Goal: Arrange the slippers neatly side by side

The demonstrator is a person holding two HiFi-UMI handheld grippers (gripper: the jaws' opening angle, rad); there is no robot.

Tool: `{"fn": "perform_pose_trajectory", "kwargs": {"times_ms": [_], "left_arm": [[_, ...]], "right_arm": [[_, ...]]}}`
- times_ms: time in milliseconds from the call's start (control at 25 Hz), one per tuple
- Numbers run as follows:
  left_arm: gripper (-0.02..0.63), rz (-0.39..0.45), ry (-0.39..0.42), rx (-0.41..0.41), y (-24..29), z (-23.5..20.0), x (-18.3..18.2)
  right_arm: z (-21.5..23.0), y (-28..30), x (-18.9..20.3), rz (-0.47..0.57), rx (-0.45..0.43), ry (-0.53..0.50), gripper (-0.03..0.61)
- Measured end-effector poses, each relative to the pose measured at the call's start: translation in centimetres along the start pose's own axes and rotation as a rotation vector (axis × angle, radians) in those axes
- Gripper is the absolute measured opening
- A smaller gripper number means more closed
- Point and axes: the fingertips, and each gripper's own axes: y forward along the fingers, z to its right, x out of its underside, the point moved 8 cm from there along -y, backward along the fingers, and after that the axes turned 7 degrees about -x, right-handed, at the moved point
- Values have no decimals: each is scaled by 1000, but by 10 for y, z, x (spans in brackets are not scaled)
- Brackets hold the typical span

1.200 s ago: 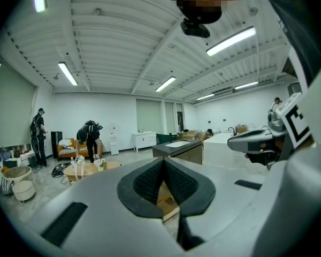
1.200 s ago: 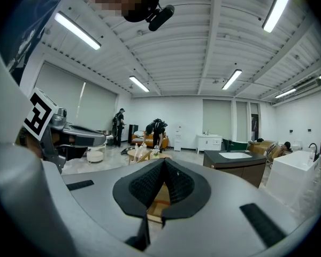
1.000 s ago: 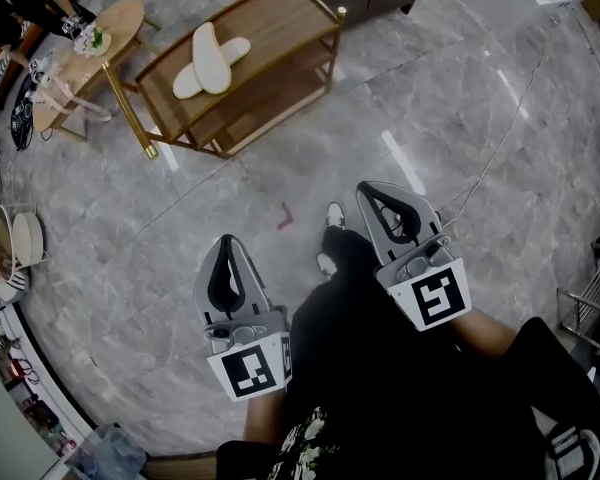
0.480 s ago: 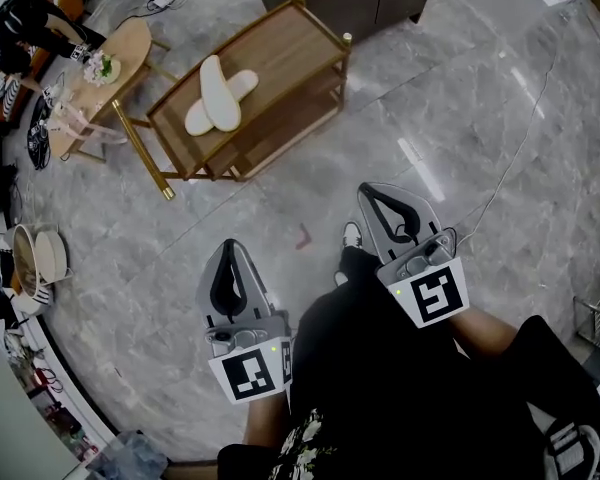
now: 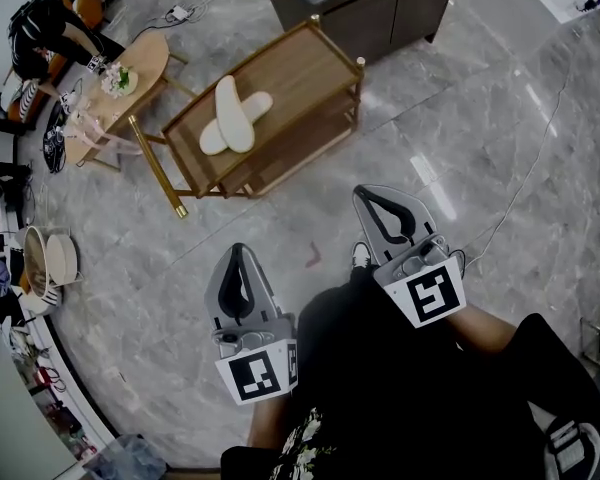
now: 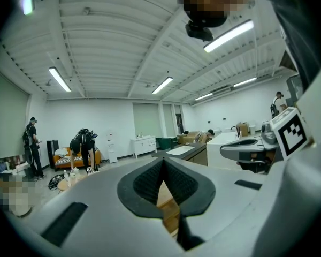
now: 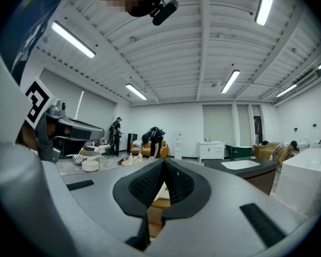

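Bearing crossed slippers (image 5: 235, 120), wooden cart (image 5: 305, 66)

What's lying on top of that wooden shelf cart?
Two white slippers lie on the wooden cart, one crossed over the other. The upper slipper covers part of the lower one. The shelves beneath are mostly hidden.

From the head, looks steeply down at the left tongs (image 5: 238, 253) and right tongs (image 5: 366, 194) close below, the wooden trolley (image 5: 270, 108) farther ahead on the floor (image 5: 130, 298). From each pair of tongs, looks forward along the tips, across the room. Shared by all three: trolley, dark cabinet (image 5: 380, 13), distant people (image 5: 45, 28).
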Motion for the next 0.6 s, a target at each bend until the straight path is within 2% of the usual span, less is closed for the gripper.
{"fn": "perform_pose_trajectory", "kwargs": {"times_ms": [240,360,600], "left_arm": [[-12,-1,-3,-6,9,4,5],[-12,0,-31,-6,10,5,2],[-12,-1,-59,-55,4,-6,3]], "right_arm": [[2,5,-2,19,-6,2,-8],[2,4,-3,7,-11,11,-9],[-5,13,-1,-15,-73,-13,-8]]}}
